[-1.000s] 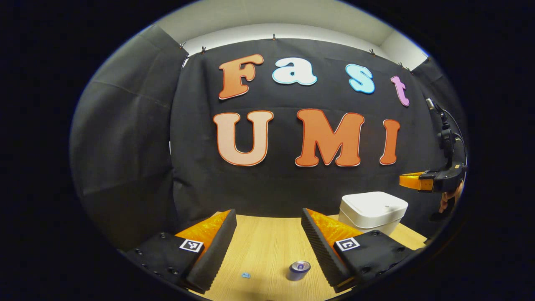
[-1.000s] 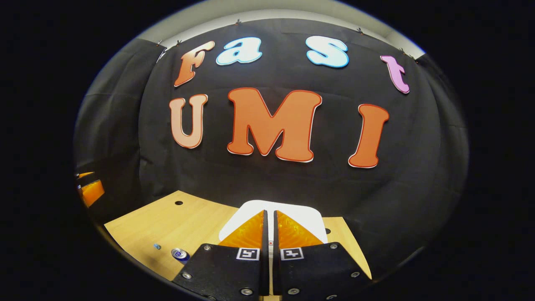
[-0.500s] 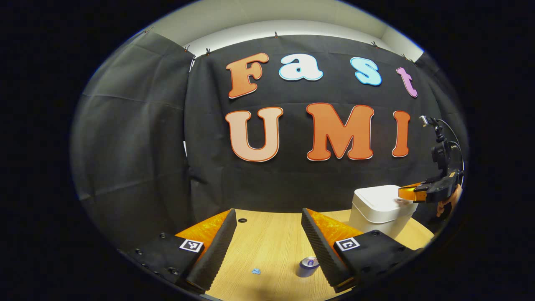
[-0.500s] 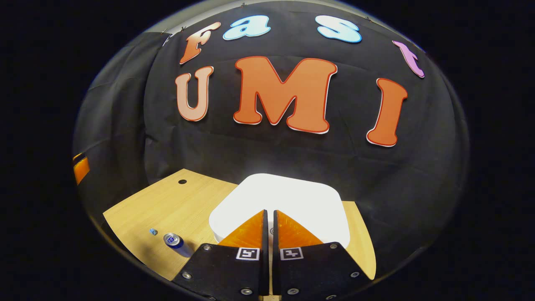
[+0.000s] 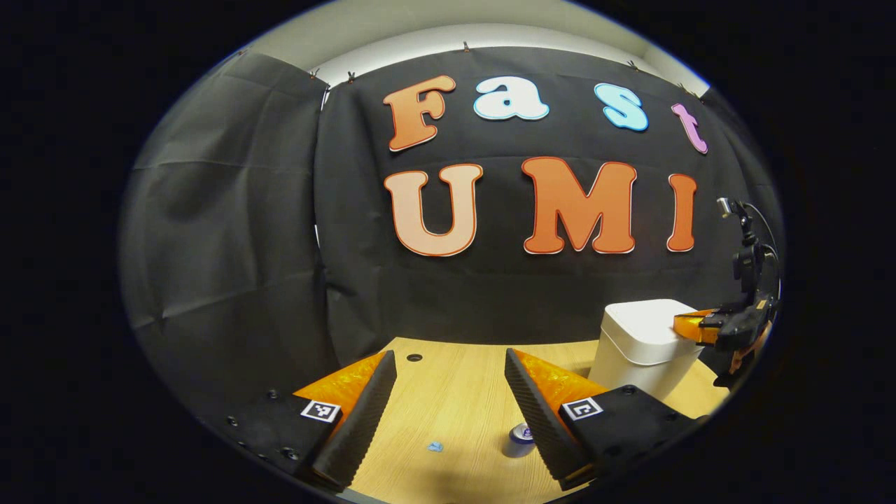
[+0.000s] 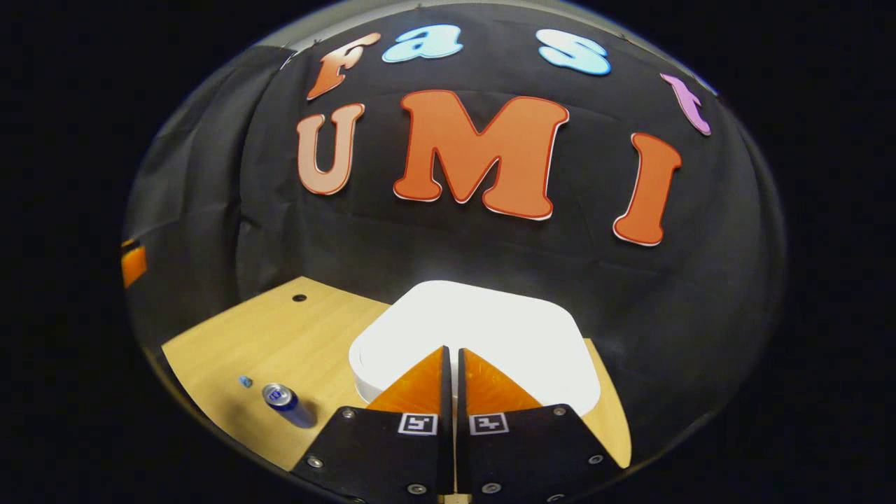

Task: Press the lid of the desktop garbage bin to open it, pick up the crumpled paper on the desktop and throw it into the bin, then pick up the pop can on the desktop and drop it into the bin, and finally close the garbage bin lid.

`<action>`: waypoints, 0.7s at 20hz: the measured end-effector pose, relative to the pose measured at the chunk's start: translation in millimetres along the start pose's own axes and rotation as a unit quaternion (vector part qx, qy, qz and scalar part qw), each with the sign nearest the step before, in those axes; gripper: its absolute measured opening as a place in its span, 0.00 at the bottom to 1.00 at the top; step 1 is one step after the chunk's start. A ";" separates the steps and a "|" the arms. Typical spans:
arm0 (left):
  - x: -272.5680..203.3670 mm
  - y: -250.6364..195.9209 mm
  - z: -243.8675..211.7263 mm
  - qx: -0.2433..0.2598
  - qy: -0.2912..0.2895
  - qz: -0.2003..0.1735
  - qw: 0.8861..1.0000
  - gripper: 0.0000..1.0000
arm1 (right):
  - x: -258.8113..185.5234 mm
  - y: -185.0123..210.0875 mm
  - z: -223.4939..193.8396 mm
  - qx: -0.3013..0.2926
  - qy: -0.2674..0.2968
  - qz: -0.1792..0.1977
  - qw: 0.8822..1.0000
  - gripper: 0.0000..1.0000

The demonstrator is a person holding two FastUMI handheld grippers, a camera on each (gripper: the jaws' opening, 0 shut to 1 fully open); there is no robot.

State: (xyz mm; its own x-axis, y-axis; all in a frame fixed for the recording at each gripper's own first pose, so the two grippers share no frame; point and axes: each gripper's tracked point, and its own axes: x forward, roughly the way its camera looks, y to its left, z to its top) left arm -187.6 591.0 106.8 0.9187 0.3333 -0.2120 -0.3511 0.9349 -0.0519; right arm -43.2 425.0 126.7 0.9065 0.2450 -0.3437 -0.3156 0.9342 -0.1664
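Left gripper [image 5: 448,392]: black plates studded with screws, each marked by a square black-and-white tag; ribbed pads are fitted on wedge-shaped fingers. Right gripper [image 6: 451,371]: same plates, tags, screws; a black cable [image 5: 766,231] is looped above it.

White bin [image 6: 483,329]; blue can [image 6: 283,401]; pale wood desktop [image 6: 280,336].

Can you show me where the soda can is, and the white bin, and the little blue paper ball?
soda can [image 6: 280,400]: right gripper view, its side.
white bin [image 5: 647,329]: left gripper view, its lid.
blue paper ball [image 5: 436,446]: left gripper view, its middle.
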 end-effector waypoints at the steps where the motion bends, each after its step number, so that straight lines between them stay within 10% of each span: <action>1: 1.1 -1.0 0.7 0.001 -0.001 -0.002 1.000 0.99 | -1.9 1.2 -0.6 -0.005 0.001 -0.005 1.000 0.02; 14: 10.1 -1.3 8.7 0.018 -0.012 0.001 1.000 1.00 | -6.0 7.4 33.8 0.030 -0.021 0.040 0.999 0.02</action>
State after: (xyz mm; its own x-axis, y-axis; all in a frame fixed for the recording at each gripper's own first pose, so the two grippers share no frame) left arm -176.3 594.2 113.2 0.9221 0.3382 -0.1883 -0.3473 0.9376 -0.0167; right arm -41.4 439.2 158.8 0.8903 0.3296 -0.3141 -0.3720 0.9244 -0.0842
